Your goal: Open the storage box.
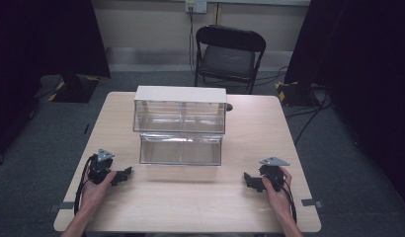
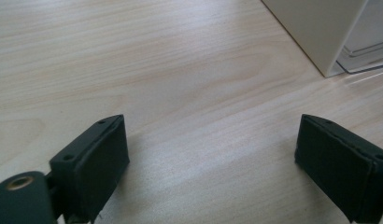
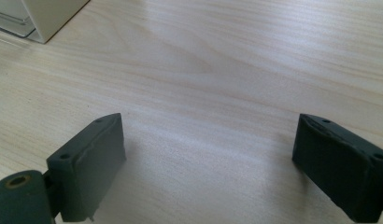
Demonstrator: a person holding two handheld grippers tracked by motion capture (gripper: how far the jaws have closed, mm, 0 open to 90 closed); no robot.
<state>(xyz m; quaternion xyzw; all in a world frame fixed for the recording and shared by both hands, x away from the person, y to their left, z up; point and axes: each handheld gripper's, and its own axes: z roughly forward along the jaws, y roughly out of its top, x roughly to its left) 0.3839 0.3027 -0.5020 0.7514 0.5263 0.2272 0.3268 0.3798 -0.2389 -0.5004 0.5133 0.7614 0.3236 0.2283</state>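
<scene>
A white-topped cabinet of clear plastic drawers stands in the middle of the light wooden table. Its lower clear drawer is pulled out toward me and looks empty. My left gripper rests on the table at the near left, open, with bare wood between its jaws. My right gripper rests at the near right, also open over bare wood. A corner of the cabinet shows at the top right of the left gripper view, and a cabinet corner at the top left of the right gripper view.
A black folding chair stands behind the table's far edge. Dark curtains hang at both sides, and cables lie on the grey floor at the right. A small dark object sits by the cabinet's back right corner.
</scene>
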